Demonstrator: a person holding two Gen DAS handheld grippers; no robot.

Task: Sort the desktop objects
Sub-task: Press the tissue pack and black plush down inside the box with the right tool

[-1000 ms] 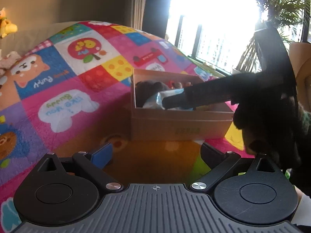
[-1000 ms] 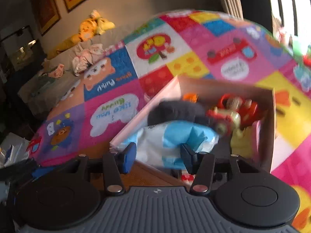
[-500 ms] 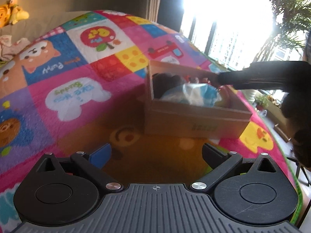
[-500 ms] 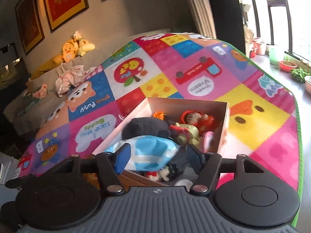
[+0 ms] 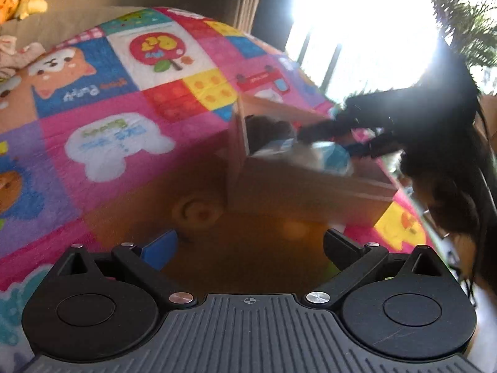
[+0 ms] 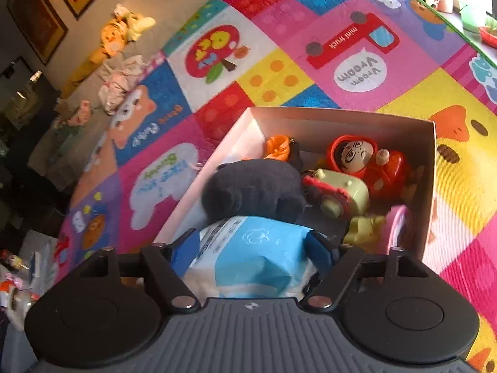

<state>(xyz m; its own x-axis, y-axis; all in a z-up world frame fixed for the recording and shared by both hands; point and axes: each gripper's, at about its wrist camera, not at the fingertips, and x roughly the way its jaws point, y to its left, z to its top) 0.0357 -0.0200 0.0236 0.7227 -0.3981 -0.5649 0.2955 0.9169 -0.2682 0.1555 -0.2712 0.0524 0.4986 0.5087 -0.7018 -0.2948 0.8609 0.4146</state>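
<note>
Right tongs (image 6: 253, 245) just widened around tissue pack (image 6: 248, 258) over box (image 6: 430, 186); left tongs (image 5: 248, 242) spread, empty.

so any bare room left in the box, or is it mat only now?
Box is crowded: dark plush, red figure, toy camera, and the blue tissue pack between the right gripper fingers. One small gap, in the far-left corner by the orange toy. The mat beyond the far wall and left of the box is bare.

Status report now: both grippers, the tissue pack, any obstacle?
Right gripper jaws just opening, tissue pack between them, over the box. Left gripper open, empty. Dark plush directly ahead.
</note>
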